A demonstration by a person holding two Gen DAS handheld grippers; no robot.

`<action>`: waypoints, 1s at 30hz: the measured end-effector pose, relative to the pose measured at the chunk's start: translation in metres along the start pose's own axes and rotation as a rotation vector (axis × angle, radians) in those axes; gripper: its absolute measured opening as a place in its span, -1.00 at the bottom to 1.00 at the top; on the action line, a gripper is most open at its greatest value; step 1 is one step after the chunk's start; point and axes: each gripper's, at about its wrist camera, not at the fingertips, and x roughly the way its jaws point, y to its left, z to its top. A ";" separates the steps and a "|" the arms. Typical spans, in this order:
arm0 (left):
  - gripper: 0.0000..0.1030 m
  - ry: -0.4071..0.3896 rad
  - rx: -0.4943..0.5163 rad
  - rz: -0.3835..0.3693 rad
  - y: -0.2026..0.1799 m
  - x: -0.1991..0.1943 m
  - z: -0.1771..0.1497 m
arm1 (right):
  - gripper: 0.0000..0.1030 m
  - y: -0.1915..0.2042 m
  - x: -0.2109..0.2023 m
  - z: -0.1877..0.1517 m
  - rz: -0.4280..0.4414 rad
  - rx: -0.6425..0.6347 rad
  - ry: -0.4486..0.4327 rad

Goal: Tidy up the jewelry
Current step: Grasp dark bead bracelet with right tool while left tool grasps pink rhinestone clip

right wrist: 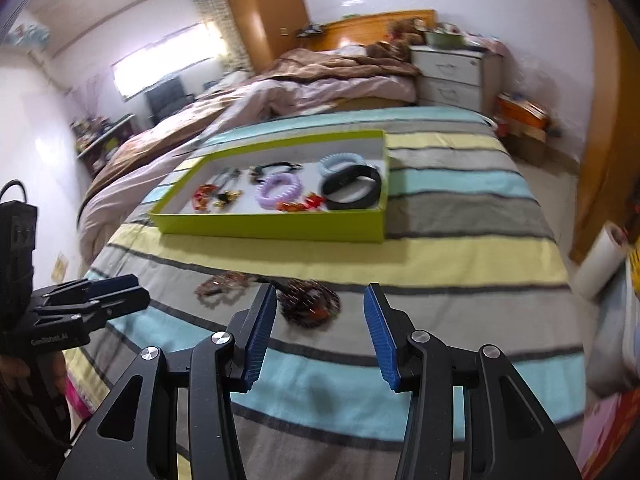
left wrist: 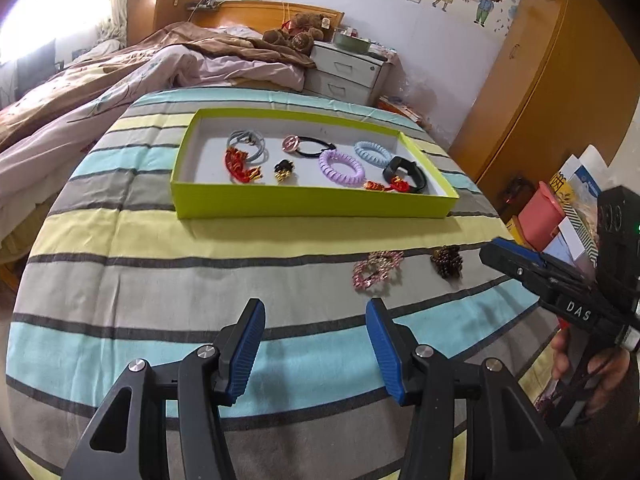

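Two pieces are not yet in the lime-green box [left wrist: 312, 202]: a pink beaded bracelet [left wrist: 378, 270] and, just beside it on its right, a dark brown beaded bracelet [left wrist: 447, 261], both lying flat on a grey stripe of the striped bedspread [left wrist: 160, 280], nearer the cameras than the box. The box already holds a lilac coil band [left wrist: 342, 168], a pale blue coil band [left wrist: 372, 152], a black wristband [left wrist: 404, 174] and several smaller red and gold pieces. The left gripper [left wrist: 316, 316] hangs above the cover with its jaws parted and nothing between them, the pink bracelet a little ahead and to its right. The right gripper [right wrist: 320, 300] is likewise spread and empty, and in its own view the brown bracelet sits just past its fingertips, nearly centred between them (that view is blurred, so finer detail is lost). Both bracelets look light and limp, probably beads on a stretchy cord, so they should sag and swing once lifted instead of keeping their ring shape. The beads are likely hard and smooth, and a pinch on one bead could slip. A safer hold seems to be across one side of the loop, pads closing over a run of beads, pressing slightly into the soft bedspread to get under them.
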 end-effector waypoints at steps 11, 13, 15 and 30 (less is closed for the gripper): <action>0.01 -0.009 -0.029 -0.017 0.006 -0.001 -0.004 | -0.09 0.013 0.039 0.003 -0.017 -0.110 0.120; 0.01 -0.004 -0.023 -0.009 0.006 -0.001 -0.005 | -0.09 0.014 0.043 0.002 -0.024 -0.120 0.133; 0.01 0.004 -0.021 -0.011 0.006 0.000 -0.005 | -0.09 0.015 0.046 0.002 -0.025 -0.125 0.143; 0.01 0.061 0.034 -0.051 -0.007 0.019 0.007 | -0.30 0.013 0.049 0.004 -0.072 -0.104 0.150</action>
